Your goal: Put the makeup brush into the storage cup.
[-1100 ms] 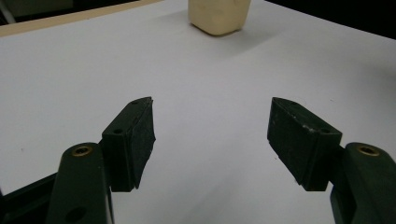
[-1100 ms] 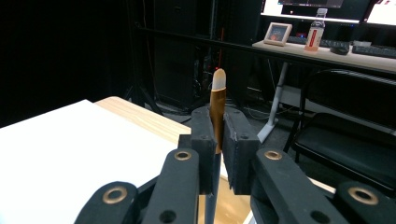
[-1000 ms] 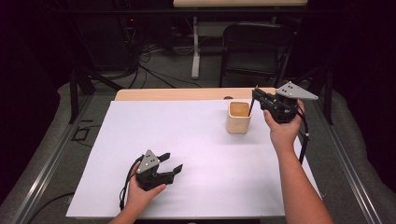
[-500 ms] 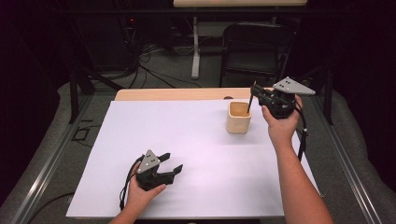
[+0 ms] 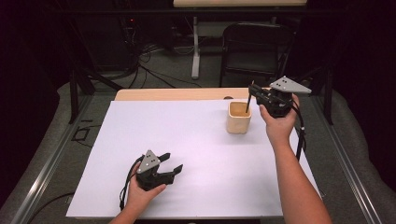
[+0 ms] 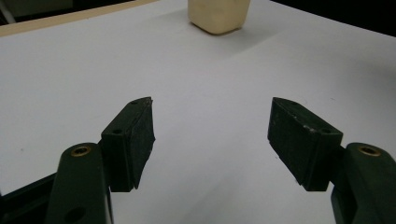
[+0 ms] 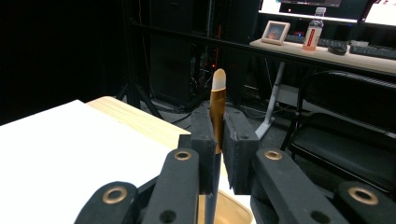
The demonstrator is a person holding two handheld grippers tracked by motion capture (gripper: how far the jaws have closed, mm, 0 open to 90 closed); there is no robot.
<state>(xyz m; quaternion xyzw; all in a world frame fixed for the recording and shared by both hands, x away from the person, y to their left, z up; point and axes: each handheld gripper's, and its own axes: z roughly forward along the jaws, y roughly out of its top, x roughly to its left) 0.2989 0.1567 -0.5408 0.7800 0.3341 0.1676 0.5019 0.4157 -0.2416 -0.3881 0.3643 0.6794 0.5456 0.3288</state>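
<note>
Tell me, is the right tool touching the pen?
Touching. In the right gripper view, the right tool has its jaws shut on the pen, with both pads pressed against its shaft. Its lower end hangs over the cup.

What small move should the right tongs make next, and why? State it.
Probably lower the pen straight down into the cup, then open. The right tongs are shut on the pen, upright above the cup's opening, its lower end at or just inside the rim. The left tongs rest open, well away.
</note>
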